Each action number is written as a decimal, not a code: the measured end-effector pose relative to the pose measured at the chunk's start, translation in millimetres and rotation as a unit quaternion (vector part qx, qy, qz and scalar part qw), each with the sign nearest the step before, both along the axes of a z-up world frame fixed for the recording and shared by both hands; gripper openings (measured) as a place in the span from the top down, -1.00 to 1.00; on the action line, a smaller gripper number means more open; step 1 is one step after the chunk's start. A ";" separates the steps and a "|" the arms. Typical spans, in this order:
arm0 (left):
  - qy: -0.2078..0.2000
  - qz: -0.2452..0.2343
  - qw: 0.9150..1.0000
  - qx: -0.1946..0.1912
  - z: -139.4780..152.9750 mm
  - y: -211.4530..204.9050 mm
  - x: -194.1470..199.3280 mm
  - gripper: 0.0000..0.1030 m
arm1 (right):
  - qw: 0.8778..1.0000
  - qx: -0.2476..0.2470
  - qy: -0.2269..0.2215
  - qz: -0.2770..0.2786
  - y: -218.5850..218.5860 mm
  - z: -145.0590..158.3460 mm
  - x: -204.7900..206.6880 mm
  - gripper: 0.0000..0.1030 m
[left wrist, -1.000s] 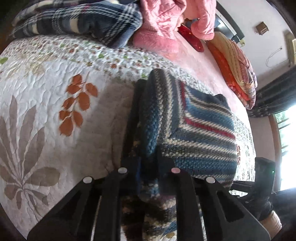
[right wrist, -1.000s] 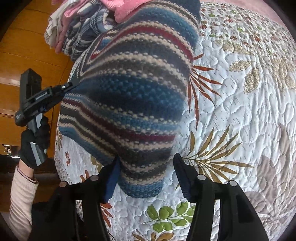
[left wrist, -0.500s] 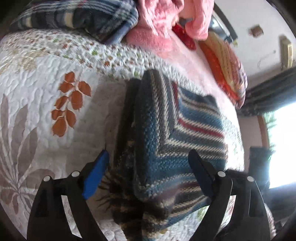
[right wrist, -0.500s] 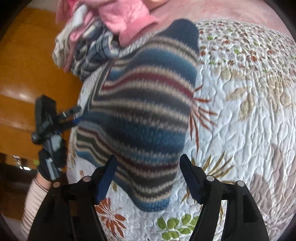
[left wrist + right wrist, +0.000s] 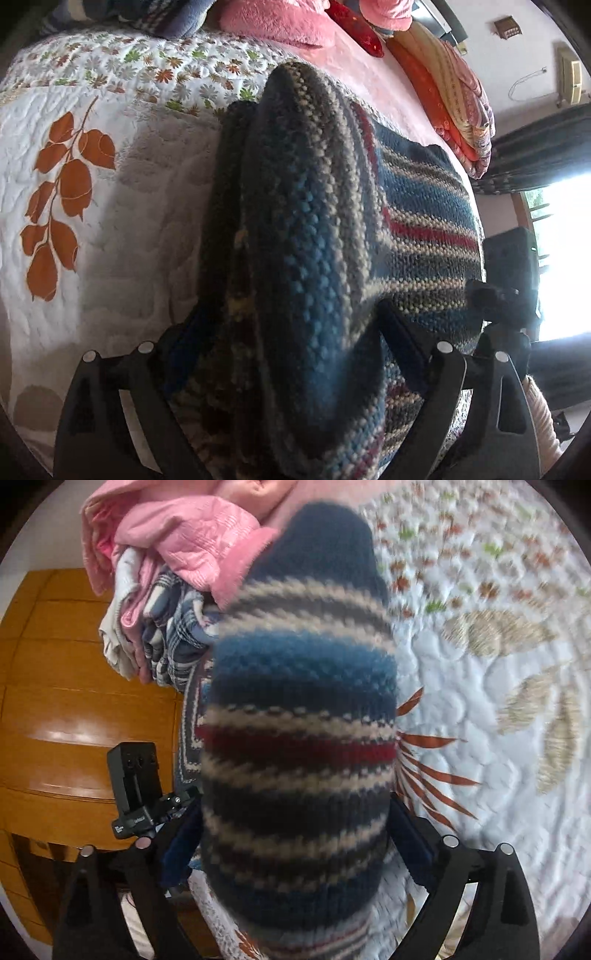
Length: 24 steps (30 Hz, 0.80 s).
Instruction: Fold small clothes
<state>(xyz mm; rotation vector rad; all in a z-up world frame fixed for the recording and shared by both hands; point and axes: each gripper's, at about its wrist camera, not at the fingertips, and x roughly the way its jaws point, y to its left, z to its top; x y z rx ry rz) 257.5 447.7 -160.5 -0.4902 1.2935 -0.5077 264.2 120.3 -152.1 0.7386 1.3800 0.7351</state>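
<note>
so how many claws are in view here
2. The left claw is spread around the striped knit garment on the quilt; the right claw straddles the same garment.

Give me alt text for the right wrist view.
A striped knitted sweater in blue, grey, cream and red fills the frame between the open fingers of the right tool, on a white quilted bedspread with leaf prints. A pile of pink and plaid clothes sits behind.
</note>
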 end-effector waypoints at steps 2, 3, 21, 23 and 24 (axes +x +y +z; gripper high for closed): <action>-0.003 0.006 1.000 0.001 -1.7 1.0 -1.0 -0.57 | 1.000 0.000 -0.005 0.005 8.2 -3.1 3.6 -0.75; -0.004 0.010 1.000 0.008 -2.4 1.8 -2.4 -0.42 | 1.000 -0.015 -0.013 0.009 12.9 -0.7 4.5 -0.68; -0.051 -0.001 0.998 -0.032 73.2 -101.7 -93.1 0.23 | 0.994 -0.066 -0.068 0.056 -74.6 92.0 -61.3 -0.19; -0.056 -0.011 0.998 -0.032 86.1 -121.7 -113.9 0.24 | 0.995 -0.060 -0.064 0.052 -94.8 95.8 -76.2 -0.19; -0.057 -0.013 0.998 -0.032 90.5 -129.1 -121.1 0.24 | 0.995 -0.056 -0.062 0.049 -105.8 96.9 -86.0 -0.19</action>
